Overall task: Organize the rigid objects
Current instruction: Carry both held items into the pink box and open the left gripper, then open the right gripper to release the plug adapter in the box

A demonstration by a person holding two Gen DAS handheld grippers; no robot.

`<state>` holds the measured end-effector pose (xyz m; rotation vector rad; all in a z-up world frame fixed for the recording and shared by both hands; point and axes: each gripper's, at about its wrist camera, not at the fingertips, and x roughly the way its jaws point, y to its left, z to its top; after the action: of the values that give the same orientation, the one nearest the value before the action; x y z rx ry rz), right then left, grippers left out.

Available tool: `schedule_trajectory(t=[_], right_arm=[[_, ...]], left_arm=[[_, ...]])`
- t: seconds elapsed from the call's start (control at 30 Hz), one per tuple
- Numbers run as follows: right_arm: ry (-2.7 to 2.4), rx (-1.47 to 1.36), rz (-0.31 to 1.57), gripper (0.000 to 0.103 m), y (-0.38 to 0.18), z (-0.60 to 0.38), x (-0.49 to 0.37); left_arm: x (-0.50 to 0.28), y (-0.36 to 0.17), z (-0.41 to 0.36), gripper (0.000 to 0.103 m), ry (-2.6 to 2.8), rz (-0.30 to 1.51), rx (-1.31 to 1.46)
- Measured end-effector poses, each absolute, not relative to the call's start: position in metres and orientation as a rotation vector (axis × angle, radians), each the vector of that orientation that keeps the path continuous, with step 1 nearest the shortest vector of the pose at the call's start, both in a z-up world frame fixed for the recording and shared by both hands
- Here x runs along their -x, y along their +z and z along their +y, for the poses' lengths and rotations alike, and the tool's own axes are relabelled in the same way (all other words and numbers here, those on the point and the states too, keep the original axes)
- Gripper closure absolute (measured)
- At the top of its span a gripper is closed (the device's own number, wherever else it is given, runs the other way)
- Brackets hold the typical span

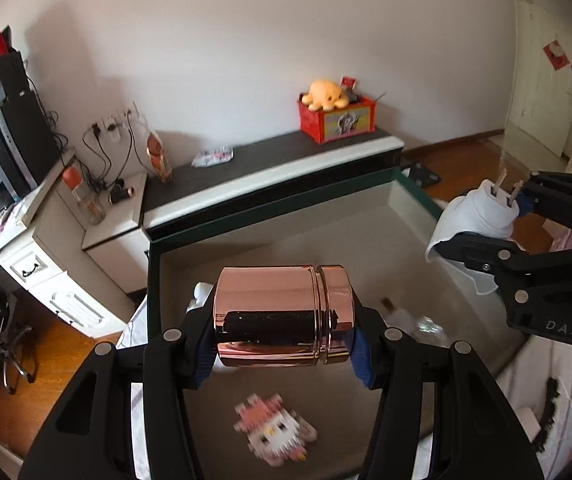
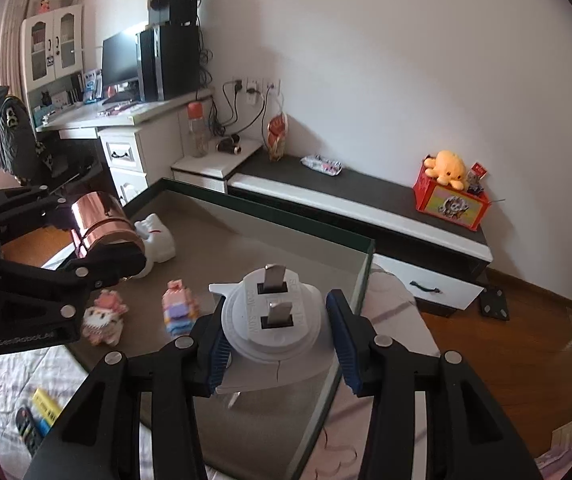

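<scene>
Copper canister (image 1: 282, 314) ends behind tongs pads (image 1: 202, 354)

A plain white wall (image 2: 386, 60) runs behind a long low cabinet (image 2: 366, 208) with a dark top and white front, and a red box (image 2: 452, 200) with a yellow plush octopus (image 2: 448, 168) sits near its right end. At the cabinet's left end stands a white desk (image 2: 126, 120) with drawers, bearing a monitor (image 2: 120, 58) and a black computer tower (image 2: 170, 62), cables trailing from the wall sockets (image 2: 252, 88) beside it. The floor (image 2: 526, 340) is reddish-brown wood, and soft daylight fills the room.
</scene>
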<state>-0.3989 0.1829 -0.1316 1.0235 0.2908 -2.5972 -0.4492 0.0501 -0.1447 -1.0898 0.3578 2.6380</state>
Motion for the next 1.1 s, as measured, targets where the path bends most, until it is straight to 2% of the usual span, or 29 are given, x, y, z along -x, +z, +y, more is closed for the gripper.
schedule_trajectory(t=[0.37, 0.53, 0.6, 0.7, 0.73, 1.1], right_arm=[[-2.519, -1.202, 0.383, 0.056, -0.169, 0.164, 0.446], [-2.505, -1.244, 0.412, 0.056, -0.175, 0.161, 0.450], [-2.506, -1.259, 0.422, 0.056, -0.176, 0.161, 0.452], [-2.505, -1.280, 0.429, 0.056, -0.177, 0.161, 0.454], [-2.505, -1.285, 0.431, 0.056, -0.177, 0.160, 0.455], [-2.548, -1.251, 0.380, 0.056, -0.168, 0.164, 0.449]], left_arm=[[0.487, -0.180, 0.049, 0.048, 2.609, 0.362, 1.234], [0.485, -0.179, 0.050, 0.045, 2.614, 0.383, 1.219], [0.482, -0.177, 0.051, 0.042, 2.632, 0.404, 1.202], [0.476, -0.172, 0.052, 0.024, 2.636, 0.408, 1.178], [0.473, -0.170, 0.053, 0.023, 2.643, 0.416, 1.166], [0.458, -0.156, 0.055, 0.020, 2.643, 0.434, 1.151]])
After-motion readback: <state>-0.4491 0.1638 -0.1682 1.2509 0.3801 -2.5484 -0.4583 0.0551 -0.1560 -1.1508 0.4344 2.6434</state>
